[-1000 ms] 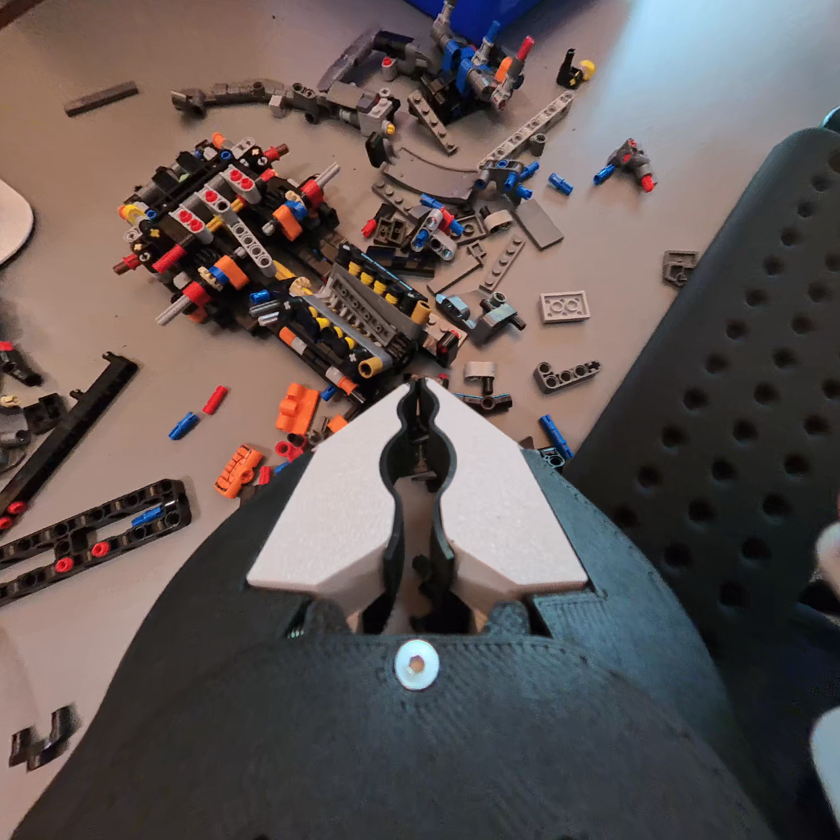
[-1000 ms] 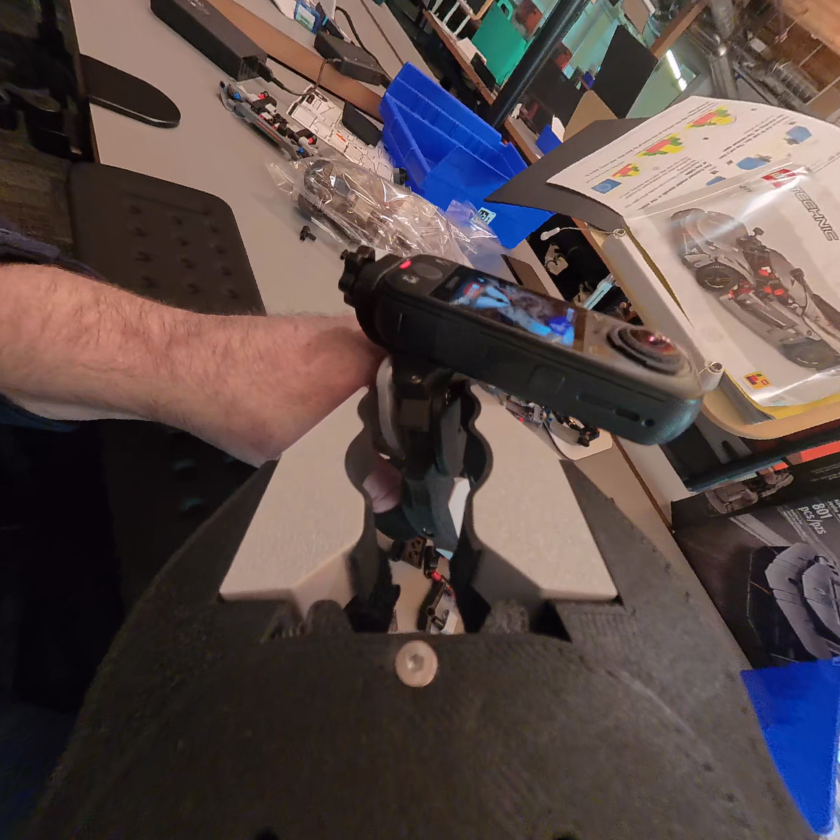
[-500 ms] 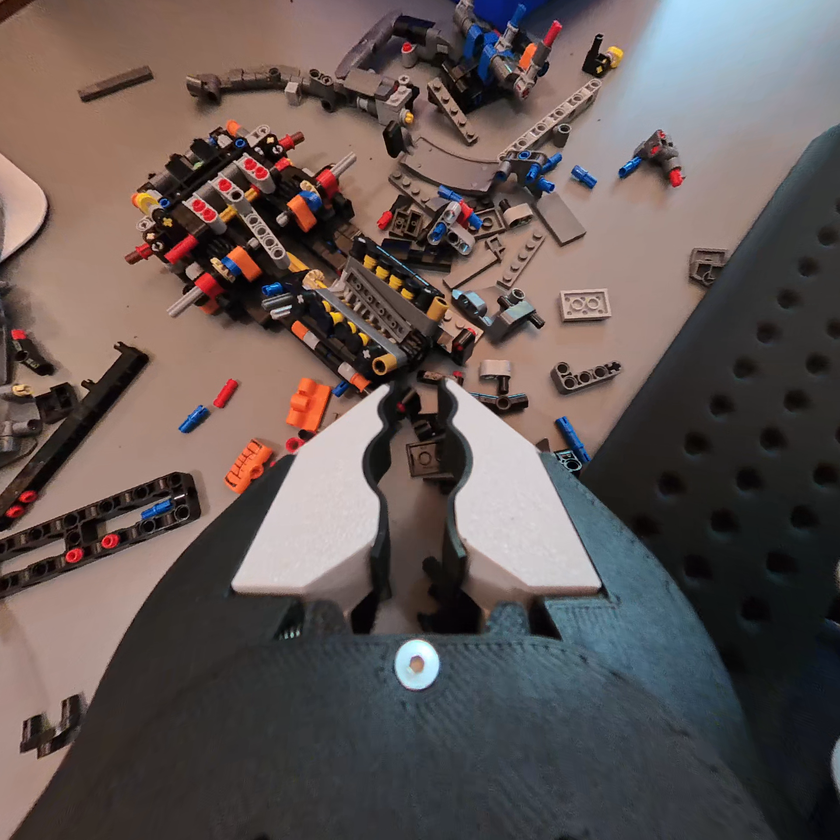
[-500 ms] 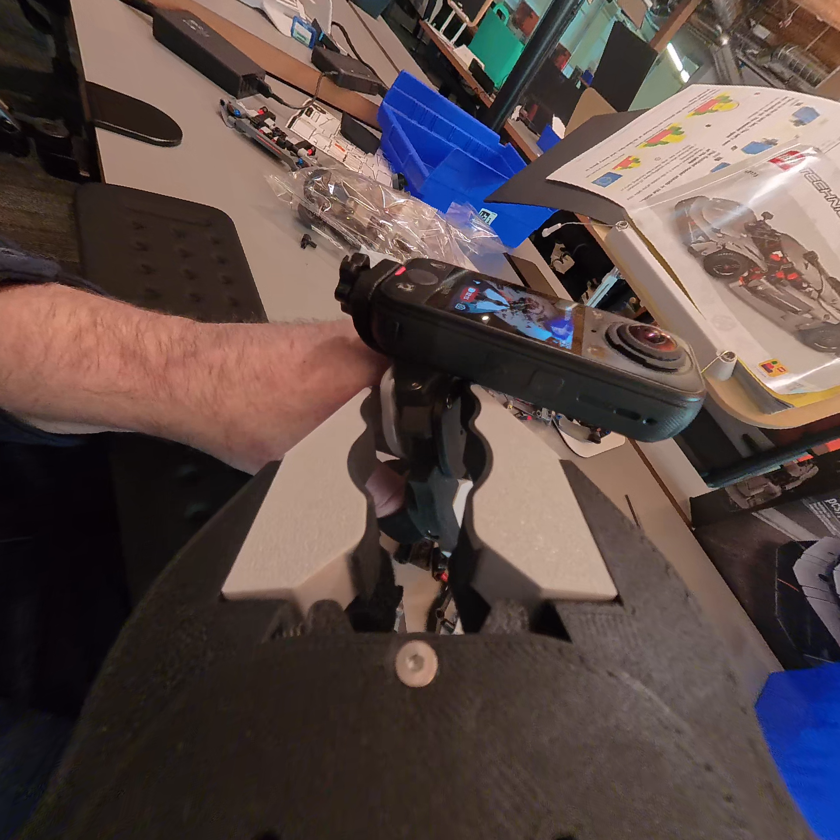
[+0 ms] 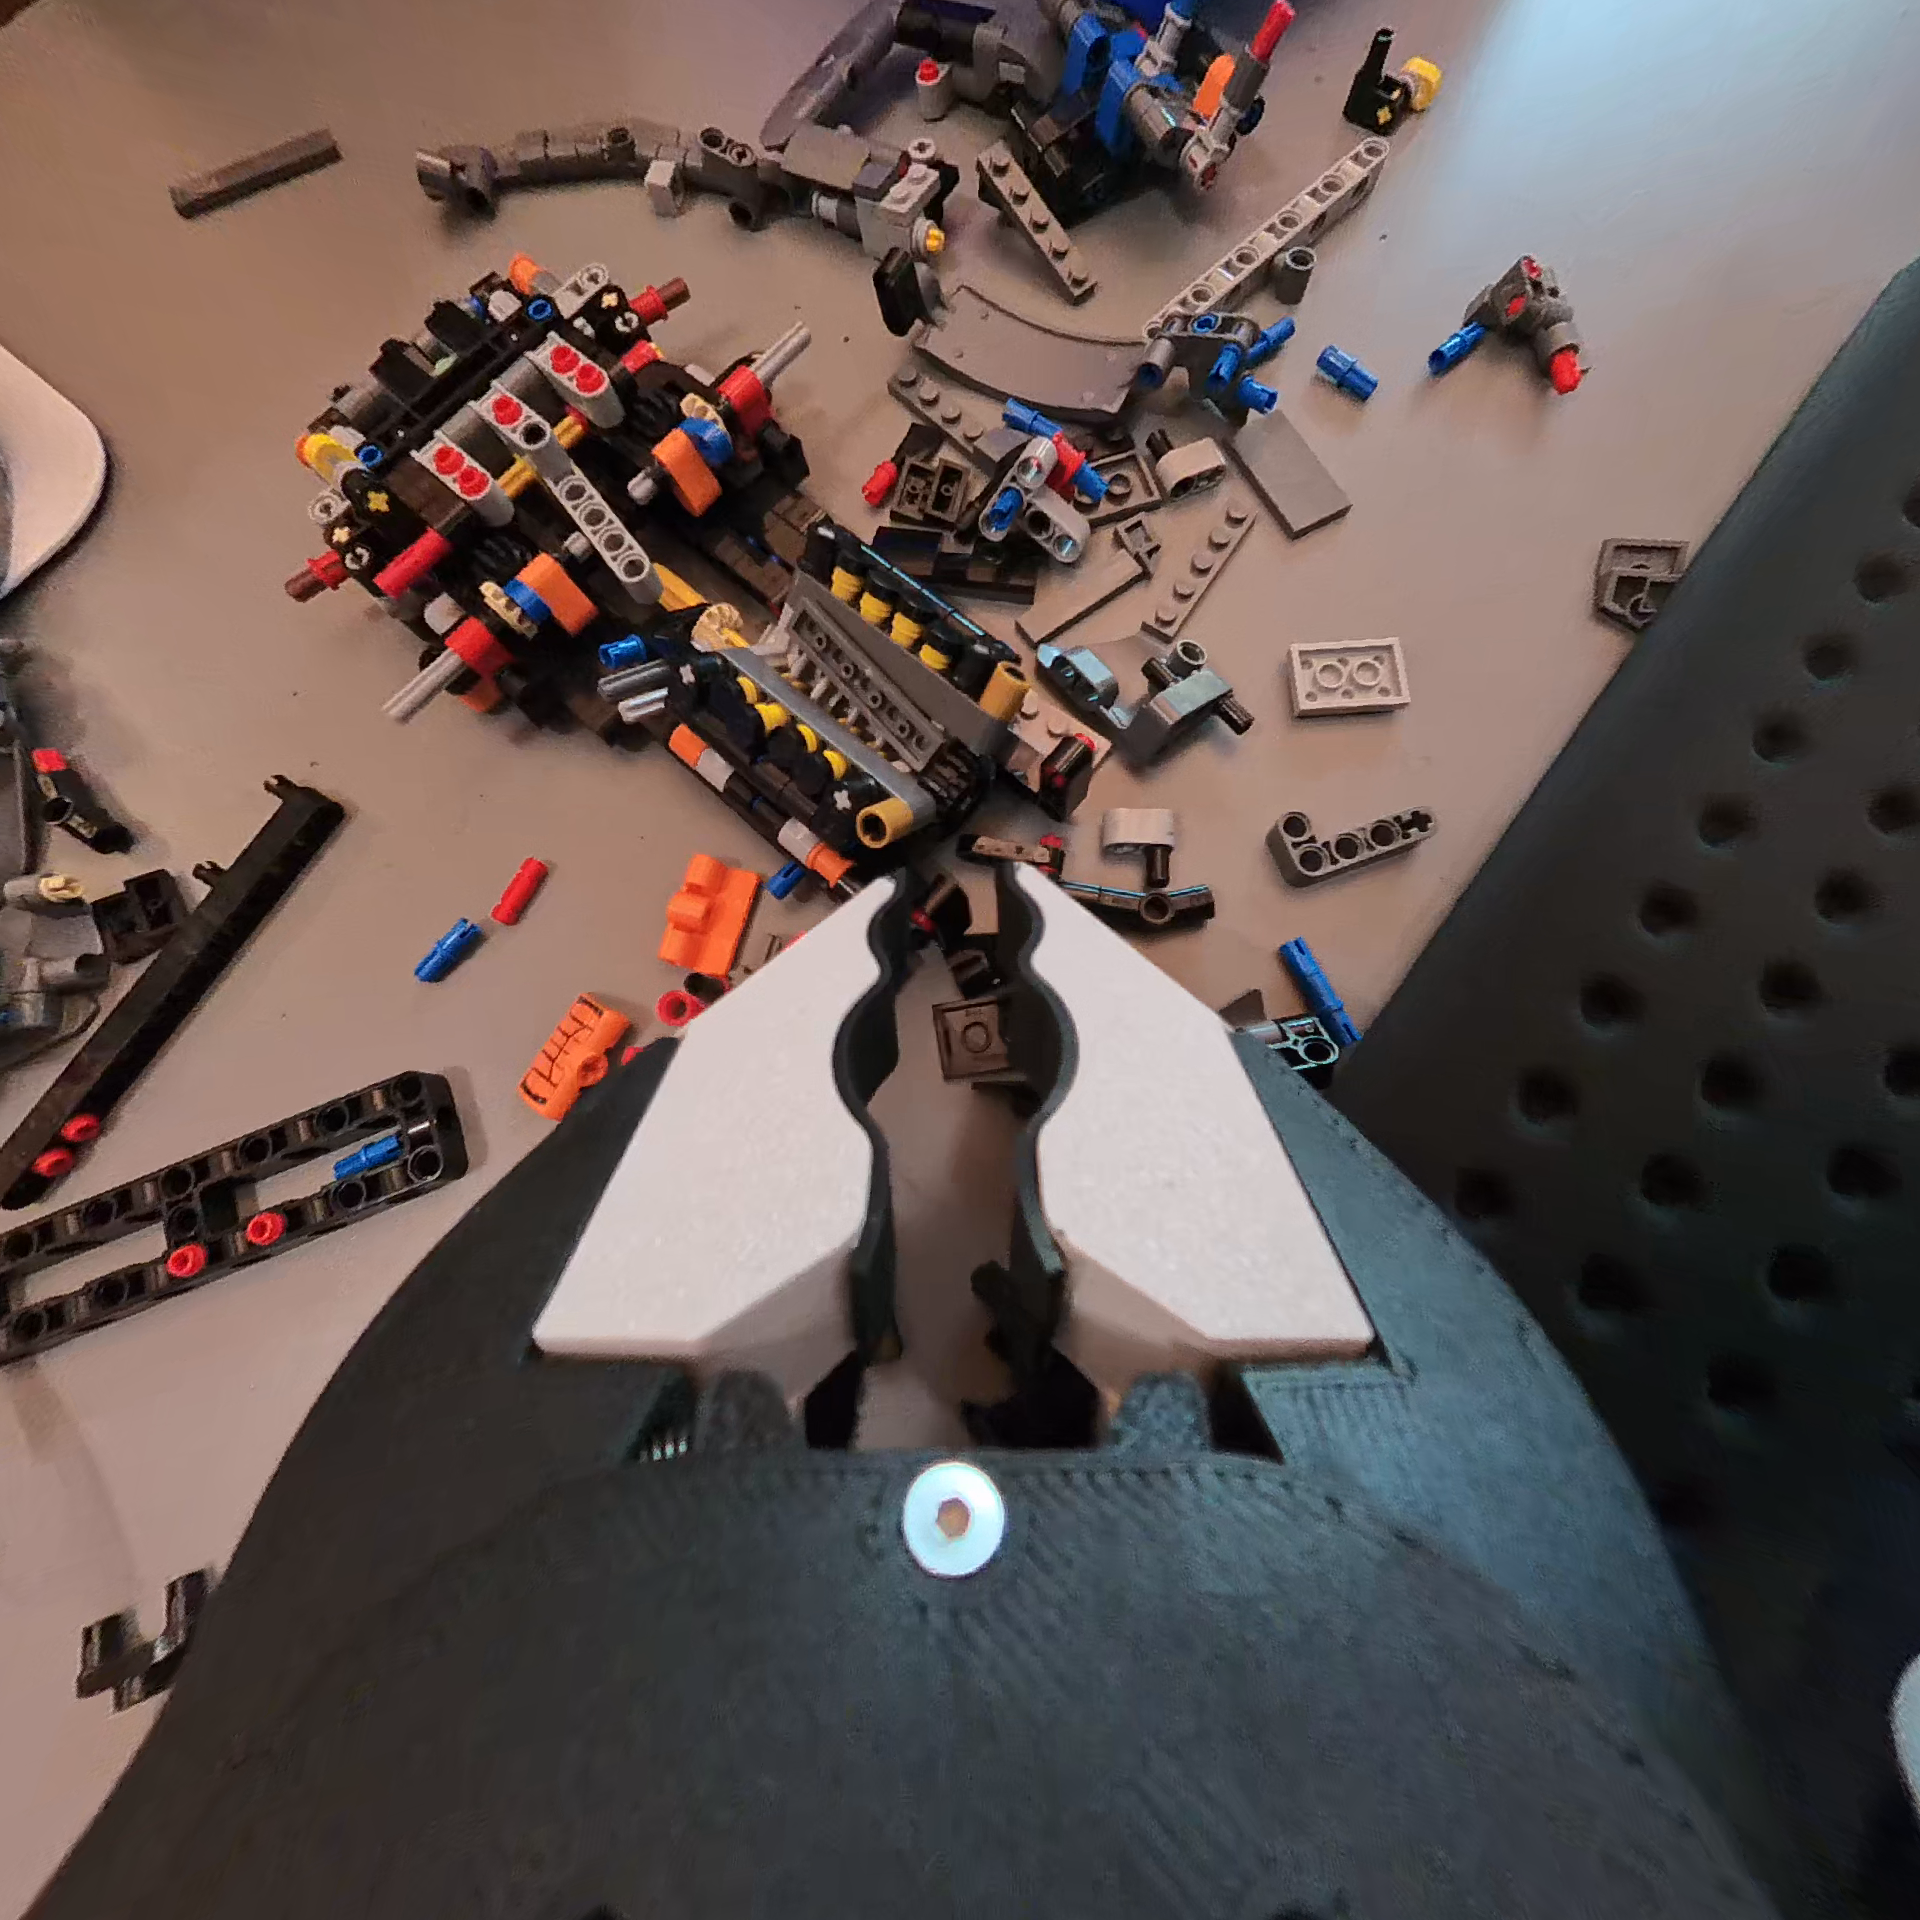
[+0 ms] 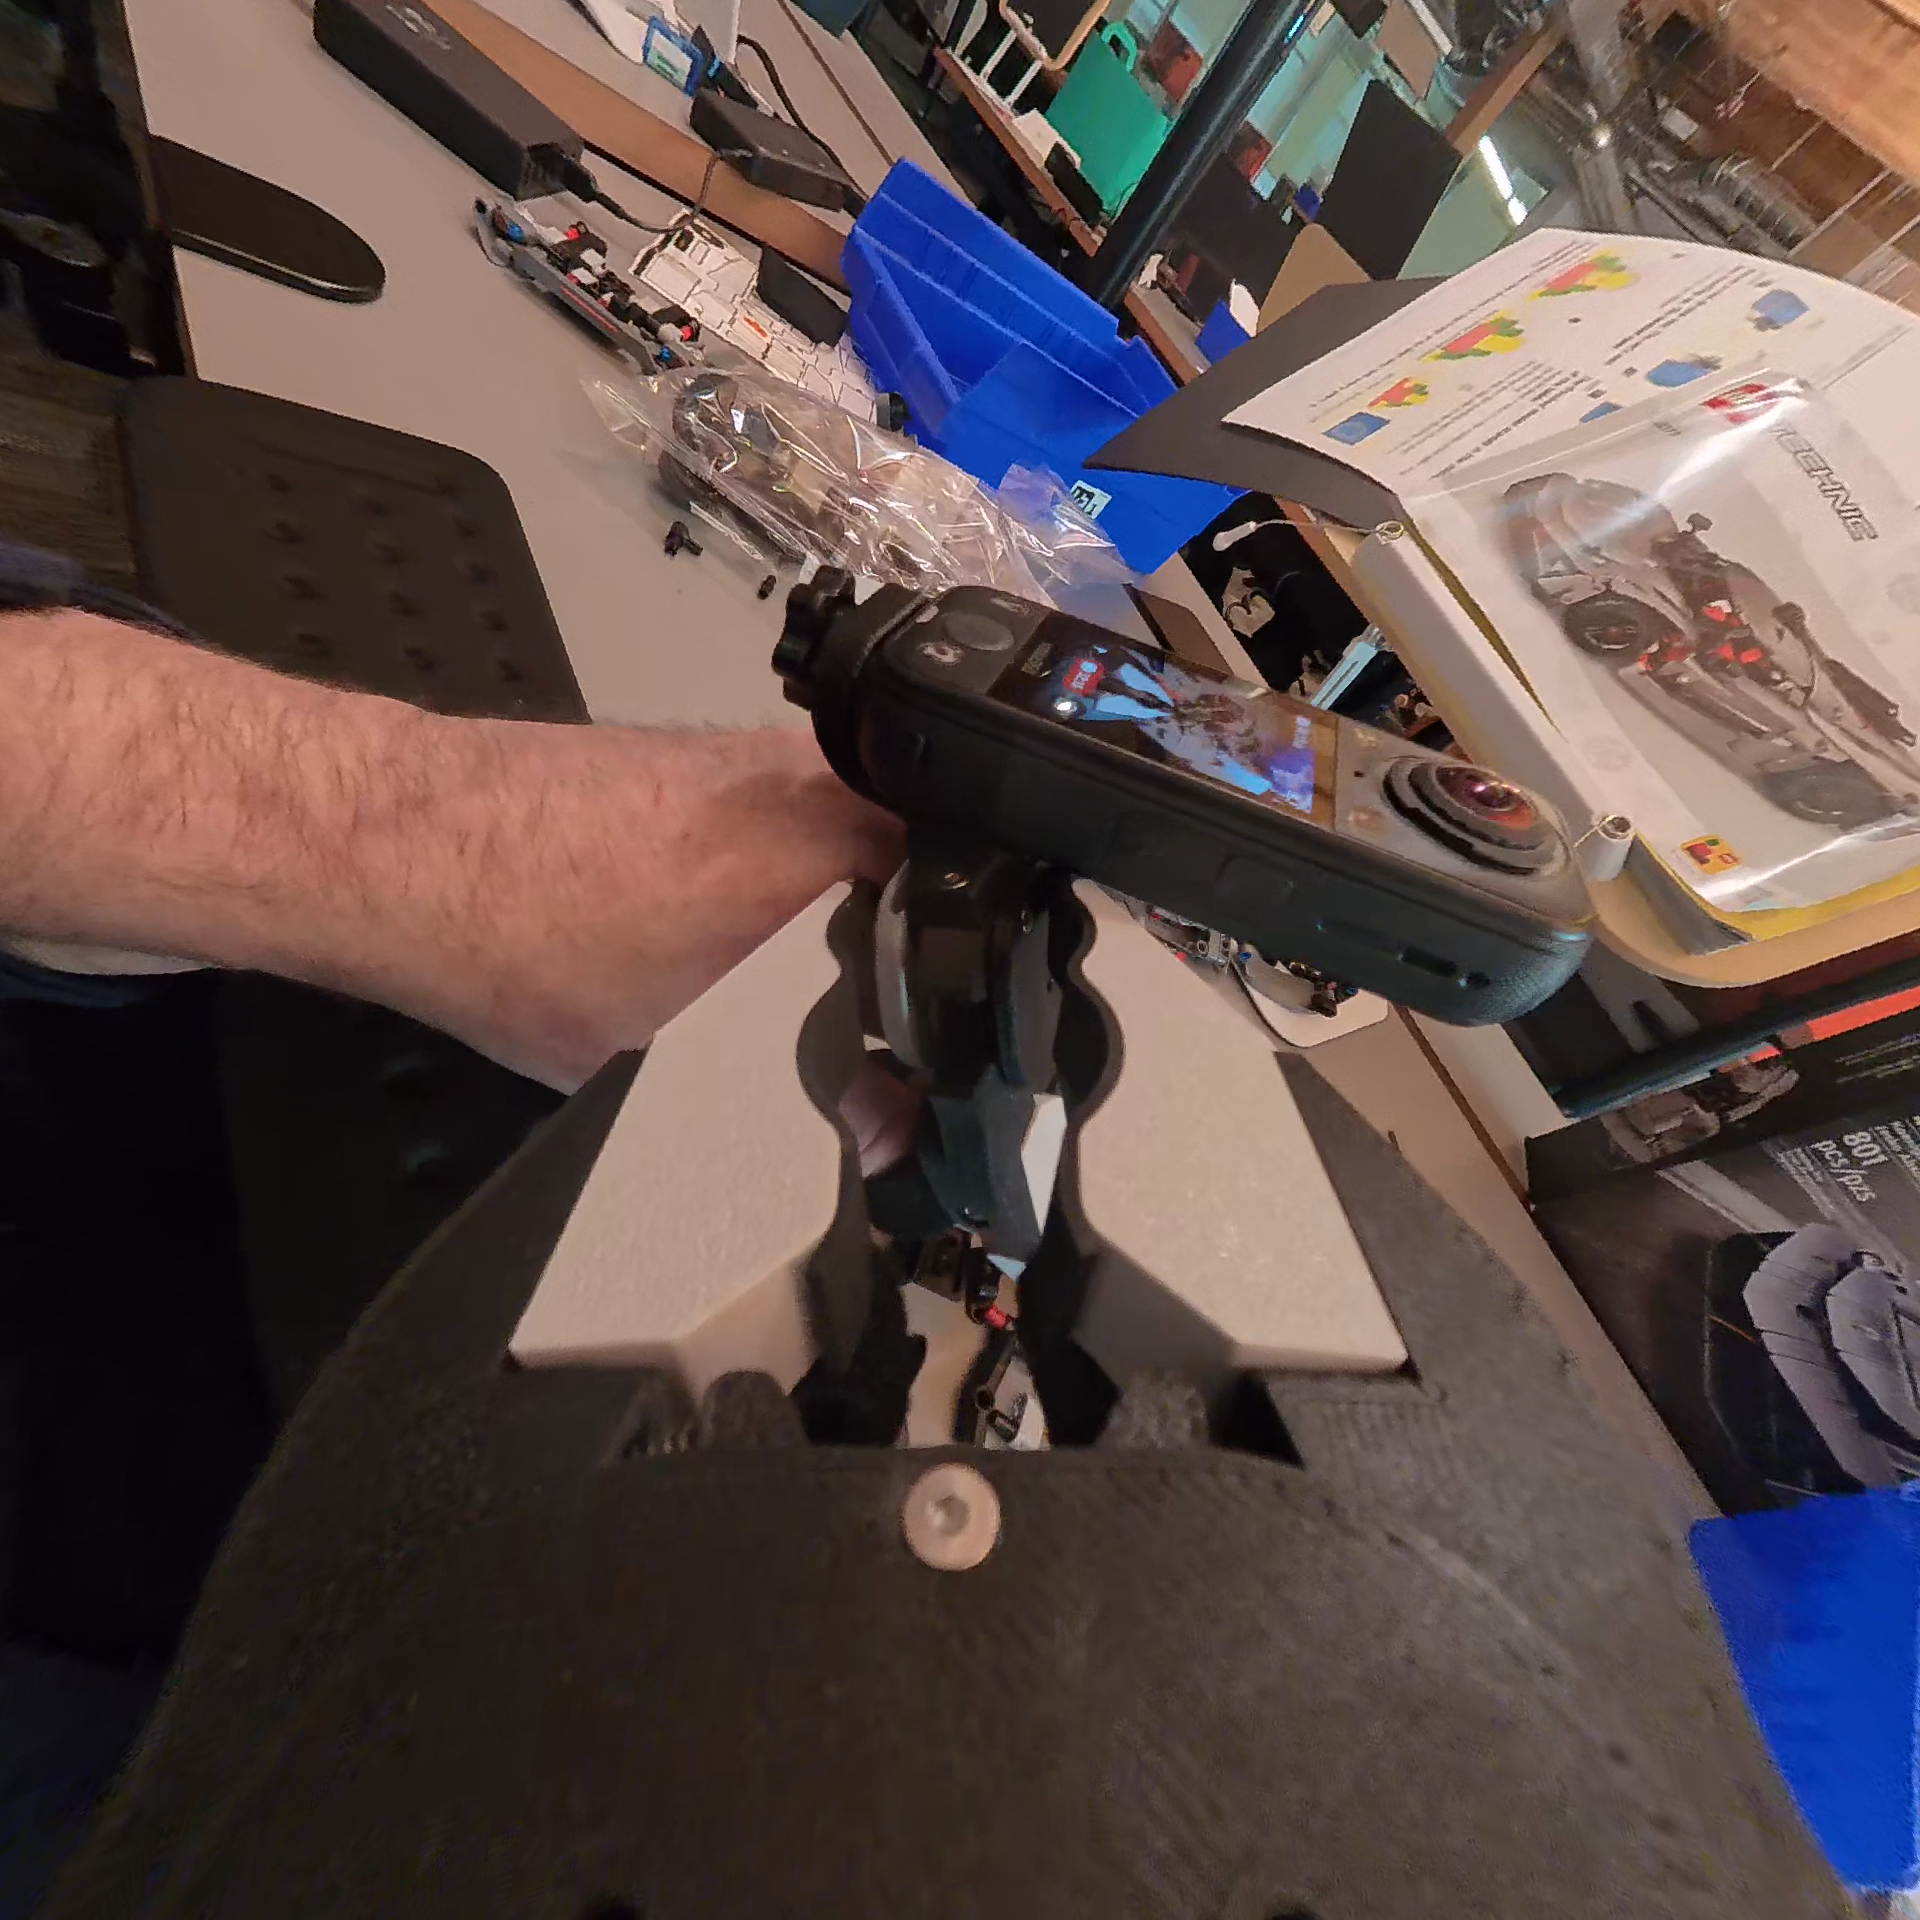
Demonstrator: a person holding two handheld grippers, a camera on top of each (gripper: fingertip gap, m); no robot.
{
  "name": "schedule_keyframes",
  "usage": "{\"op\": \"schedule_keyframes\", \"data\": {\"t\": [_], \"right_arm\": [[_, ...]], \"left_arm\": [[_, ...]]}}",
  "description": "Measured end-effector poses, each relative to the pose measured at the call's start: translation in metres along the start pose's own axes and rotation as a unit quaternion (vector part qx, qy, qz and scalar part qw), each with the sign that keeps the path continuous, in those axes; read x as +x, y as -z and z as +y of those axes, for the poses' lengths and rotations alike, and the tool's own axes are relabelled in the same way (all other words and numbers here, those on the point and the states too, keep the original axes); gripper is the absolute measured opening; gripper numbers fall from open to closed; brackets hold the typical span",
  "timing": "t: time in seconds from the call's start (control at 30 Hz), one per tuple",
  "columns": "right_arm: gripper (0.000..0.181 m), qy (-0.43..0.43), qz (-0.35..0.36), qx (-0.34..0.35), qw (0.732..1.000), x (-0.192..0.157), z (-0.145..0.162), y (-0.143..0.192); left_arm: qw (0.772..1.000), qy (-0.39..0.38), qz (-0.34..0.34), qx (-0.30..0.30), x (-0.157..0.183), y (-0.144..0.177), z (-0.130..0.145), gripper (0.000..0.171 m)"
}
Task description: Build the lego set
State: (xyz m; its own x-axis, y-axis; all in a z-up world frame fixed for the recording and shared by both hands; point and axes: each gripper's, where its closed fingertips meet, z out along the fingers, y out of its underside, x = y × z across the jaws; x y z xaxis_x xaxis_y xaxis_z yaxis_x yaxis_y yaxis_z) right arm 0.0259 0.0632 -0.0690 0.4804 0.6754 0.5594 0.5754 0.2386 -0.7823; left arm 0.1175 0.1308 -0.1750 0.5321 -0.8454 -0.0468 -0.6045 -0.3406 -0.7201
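Lego pieces lie all over the grey table (image 5: 1662, 156), and the left gripper (image 5: 951, 894) hangs over the near edge of the pile with its fingers spread a little and nothing between them. Through the gap you can see a small dark square piece (image 5: 971, 1037) lying on the table. Just past the fingertips sits the half-built car body (image 5: 644, 582), black with red, orange, yellow and blue bits. A long black frame (image 5: 223, 1210) lies to the near left, and a black mat with holes (image 5: 1714, 1039) is on the right. The right gripper (image 6: 961, 925) is up in the air with its fingers spread, and it holds nothing. In front of it a bare arm (image 6: 416, 821) holds the other gripper, with a black camera (image 6: 1195, 790) on top. An open instruction book (image 6: 1621, 540) stands to the right, and blue bins (image 6: 997, 353) and a clear plastic bag (image 6: 831, 488) sit far off.
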Motion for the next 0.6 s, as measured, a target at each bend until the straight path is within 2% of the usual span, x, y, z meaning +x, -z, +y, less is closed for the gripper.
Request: {"op": "schedule_keyframes", "data": {"t": [0.13, 0.33, 0.43, 0.6], "right_arm": [[0.030, -0.006, 0.002, 0.012, 1.000, 0.000, -0.002, 0.000], [0.029, 0.002, 0.011, 0.007, 1.000, 0.001, -0.002, 0.001], [0.029, 0.015, 0.026, 0.000, 1.000, 0.001, -0.002, 0.001], [0.028, 0.018, 0.023, 0.005, 1.000, 0.002, -0.006, 0.002]], "left_arm": [[0.999, 0.004, 0.036, 0.000, 0.011, 0.000, 0.000, 0.006], [1.000, 0.002, 0.020, 0.000, 0.006, 0.000, -0.001, 0.006], [1.000, -0.004, -0.011, 0.004, -0.004, 0.002, -0.003, 0.000], [1.000, 0.009, -0.006, 0.015, -0.002, 0.006, -0.007, 0.000]]}}
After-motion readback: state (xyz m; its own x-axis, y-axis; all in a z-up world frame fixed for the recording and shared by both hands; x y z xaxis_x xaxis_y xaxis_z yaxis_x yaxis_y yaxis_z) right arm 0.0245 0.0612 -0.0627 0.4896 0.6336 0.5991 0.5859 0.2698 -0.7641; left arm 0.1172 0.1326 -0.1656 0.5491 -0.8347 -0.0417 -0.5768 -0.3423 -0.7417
